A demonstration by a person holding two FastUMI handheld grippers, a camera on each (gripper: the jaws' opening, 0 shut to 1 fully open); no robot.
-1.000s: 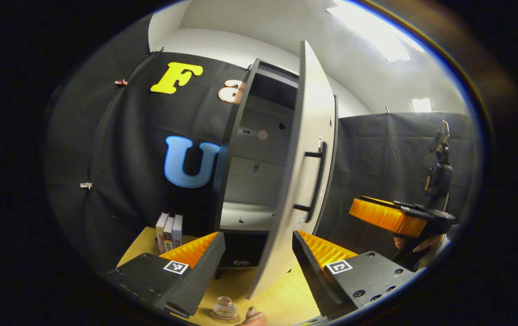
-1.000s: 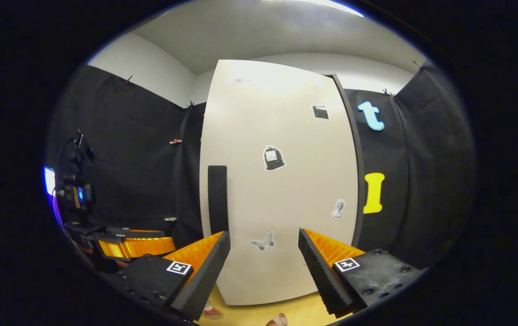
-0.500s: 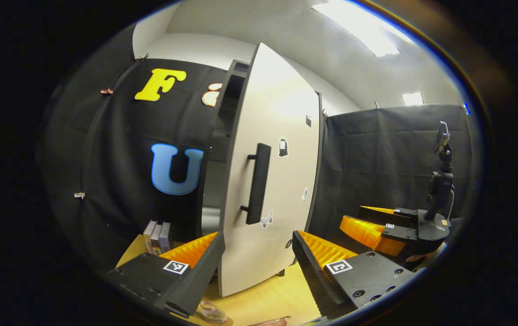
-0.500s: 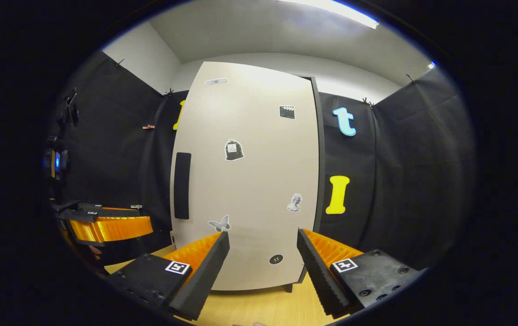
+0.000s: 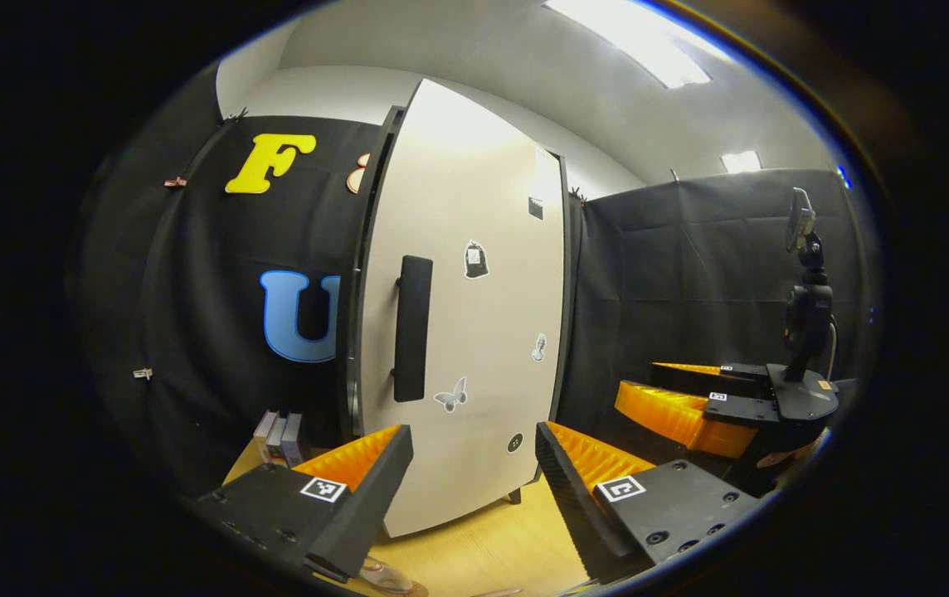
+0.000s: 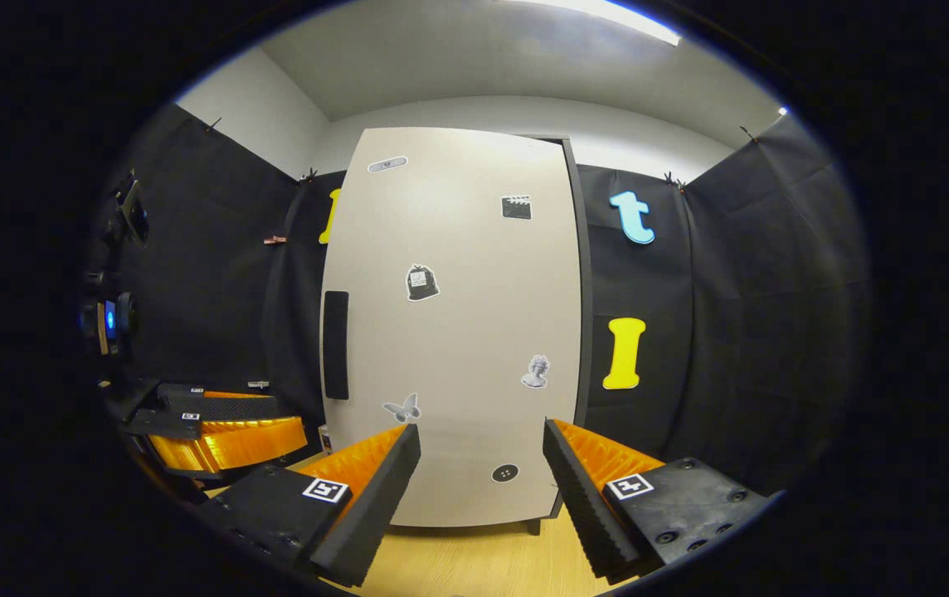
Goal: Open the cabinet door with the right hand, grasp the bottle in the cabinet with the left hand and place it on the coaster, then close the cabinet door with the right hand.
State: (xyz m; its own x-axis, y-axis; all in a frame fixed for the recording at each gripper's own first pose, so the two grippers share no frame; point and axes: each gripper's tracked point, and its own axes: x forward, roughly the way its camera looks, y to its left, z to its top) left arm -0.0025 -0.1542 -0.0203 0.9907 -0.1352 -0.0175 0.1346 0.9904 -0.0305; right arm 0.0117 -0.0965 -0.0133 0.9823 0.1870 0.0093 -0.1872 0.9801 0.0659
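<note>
Both my grippers, left gripper [image 5: 473,489] and right gripper [image 6: 481,489], gape empty before the near-shut cabinet door [image 6: 450,332]; I judge one flat push seats it

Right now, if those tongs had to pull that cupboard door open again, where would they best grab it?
By the dark upright handle near the door edge. It stands off the flat panel, so probably come straight from the front, one finger on each side of the bar.

coaster [image 5: 387,574] cut off at edge (bottle unclear), cabinet inside hidden
</note>
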